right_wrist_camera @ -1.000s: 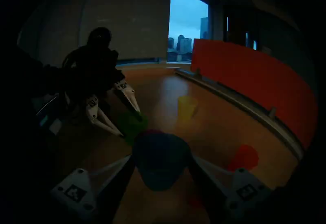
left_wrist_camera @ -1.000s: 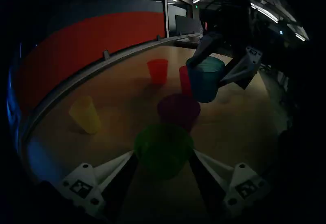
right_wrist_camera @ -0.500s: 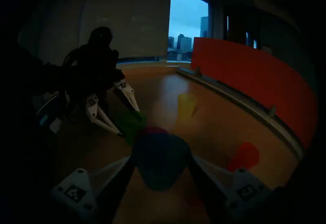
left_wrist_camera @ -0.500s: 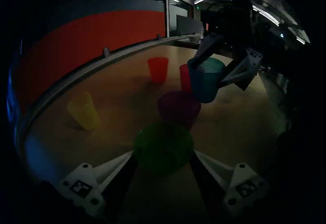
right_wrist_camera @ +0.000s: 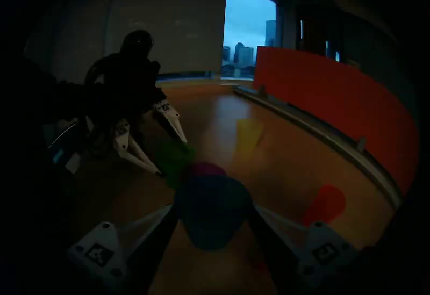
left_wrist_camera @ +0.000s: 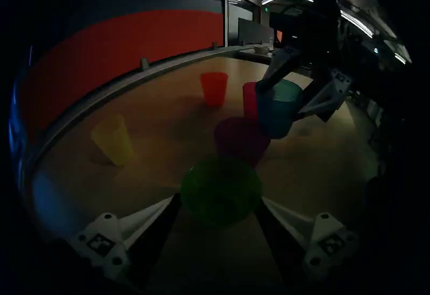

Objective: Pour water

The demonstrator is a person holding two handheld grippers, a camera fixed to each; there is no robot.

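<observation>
Looking at this, the left claw (left_wrist_camera: 217, 201) is clamped on a green cup (left_wrist_camera: 220, 187), one finger on each side of the wall, held low over the desk (left_wrist_camera: 161, 117). The right claw (left_wrist_camera: 278, 101) is closed around a teal cup (left_wrist_camera: 275, 113), which hangs in the air just behind and above a purple cup (left_wrist_camera: 241, 139) standing on the desk. The teal one sits close to upright, maybe leaning a touch, so I'd say no pour has started. These look like thin plastic tumblers, so my guess is they're light, a bit squishy under pressure and fairly slick. The walls taper too, so a cup could slide down out of a loose grip, while squeezing hard would probably buckle the wall and slosh whatever's inside. Mid-wall, where both claws sit now, seems like the sane place to hold; near the rim it'd flex more. As for contents, honestly can't tell. The lighting is really dim, and I can't make out a water line in the teal, green or purple cup. Farther off there's a yellow cup (left_wrist_camera: 113, 139) standing alone to one side, a red cup (left_wrist_camera: 214, 88) toward the back, and a second red cup (left_wrist_camera: 249, 100) partly hidden behind the teal one, insides unreadable for all three.
</observation>
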